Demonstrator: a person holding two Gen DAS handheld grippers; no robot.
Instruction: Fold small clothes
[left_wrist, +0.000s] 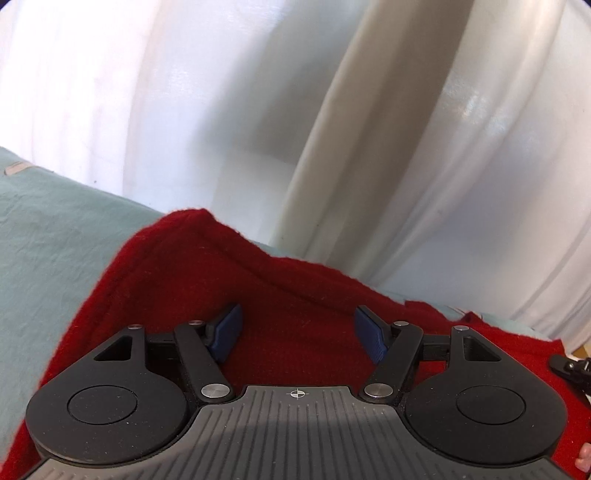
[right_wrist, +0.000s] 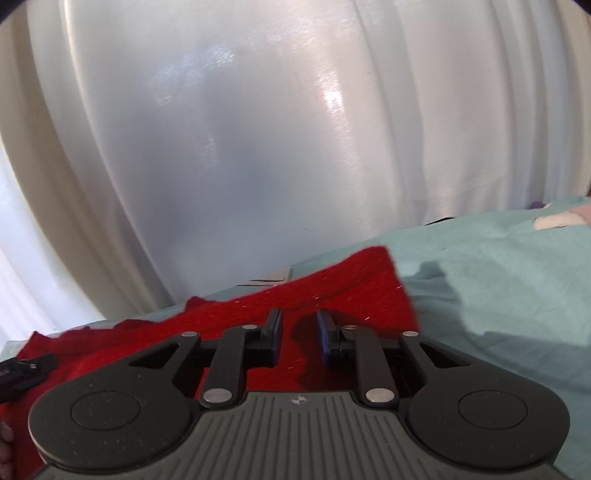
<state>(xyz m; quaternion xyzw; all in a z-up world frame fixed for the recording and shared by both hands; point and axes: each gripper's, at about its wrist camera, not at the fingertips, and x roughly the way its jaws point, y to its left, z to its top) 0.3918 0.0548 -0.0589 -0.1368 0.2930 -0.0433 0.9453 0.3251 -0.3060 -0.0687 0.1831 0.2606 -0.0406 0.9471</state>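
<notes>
Under both claws lies the red cloth on a teal sheet. Left claw gapes wide, empty; right claw is narrowly parted, holding nothing. A shallow pinch could snag one layer only. Its long axis runs between the claws.

Red garment partly hidden under left gripper.
</notes>
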